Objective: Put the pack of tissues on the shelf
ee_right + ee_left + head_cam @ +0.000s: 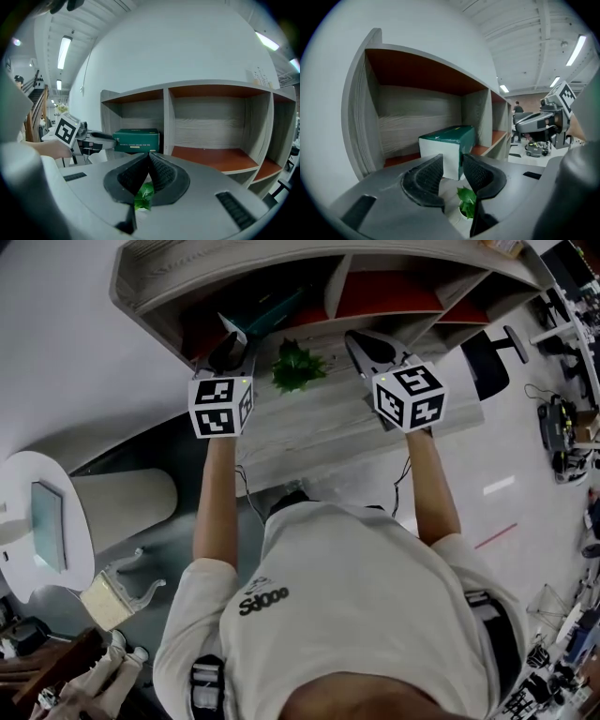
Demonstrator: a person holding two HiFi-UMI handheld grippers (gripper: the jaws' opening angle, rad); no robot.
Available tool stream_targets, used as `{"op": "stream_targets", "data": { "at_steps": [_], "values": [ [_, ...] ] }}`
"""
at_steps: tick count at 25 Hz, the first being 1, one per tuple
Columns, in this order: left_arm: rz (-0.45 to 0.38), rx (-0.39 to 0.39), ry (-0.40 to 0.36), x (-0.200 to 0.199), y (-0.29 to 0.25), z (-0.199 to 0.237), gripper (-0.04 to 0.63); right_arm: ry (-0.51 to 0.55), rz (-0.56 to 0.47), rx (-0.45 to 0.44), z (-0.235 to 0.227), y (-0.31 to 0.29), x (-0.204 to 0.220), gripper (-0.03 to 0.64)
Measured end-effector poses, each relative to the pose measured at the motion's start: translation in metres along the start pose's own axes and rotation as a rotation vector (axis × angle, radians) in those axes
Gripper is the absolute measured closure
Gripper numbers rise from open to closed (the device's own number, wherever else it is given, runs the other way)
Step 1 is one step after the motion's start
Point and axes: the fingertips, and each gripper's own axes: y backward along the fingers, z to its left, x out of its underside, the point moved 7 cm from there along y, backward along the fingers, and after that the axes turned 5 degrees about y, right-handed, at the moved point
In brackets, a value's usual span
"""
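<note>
The pack of tissues is a dark green box with a white end. It lies in the leftmost compartment of the grey shelf, whose floors are reddish-brown. In the left gripper view the pack sits just beyond my left gripper. Its jaws stand a narrow gap apart with nothing between them. From the head view that left gripper points into the compartment. My right gripper is shut and empty, held off the shelf's middle. In the right gripper view the pack shows with the left gripper's tip beside it.
A small green plant stands on the wooden desk under the shelf, between the two grippers. The middle and right compartments hold nothing. A round white table is at the left and an office chair at the right.
</note>
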Motion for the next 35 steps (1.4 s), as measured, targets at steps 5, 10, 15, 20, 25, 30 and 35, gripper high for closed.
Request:
{"op": "stream_targets", "data": {
  "at_steps": [5,10,15,20,25,30,35],
  "values": [
    [0.007,-0.002,0.058,-0.006,-0.018,0.014,0.472,-0.011,0.006,0.043,-0.009,-0.001,0.003,0.611],
    [0.027,-0.012,0.054,-0.013,-0.035,0.032,0.492,-0.030,0.012,0.095,-0.016,0.000,0.007,0.611],
    [0.054,-0.005,0.004,-0.022,-0.050,0.036,0.502,-0.047,0.015,0.144,-0.022,0.003,0.008,0.611],
    [0.077,0.013,-0.016,-0.022,-0.056,0.031,0.502,-0.051,0.008,0.174,-0.022,0.010,0.007,0.611],
    [0.072,0.018,-0.019,-0.023,-0.057,0.027,0.489,-0.045,0.012,0.193,-0.022,0.022,0.006,0.611],
    [0.043,-0.009,-0.011,-0.022,-0.033,0.014,0.420,-0.040,0.007,0.192,-0.023,0.049,0.009,0.611],
    [-0.042,-0.047,-0.014,-0.019,0.013,-0.015,0.457,0.089,0.007,0.177,-0.015,0.084,0.016,0.611]
  ]
}}
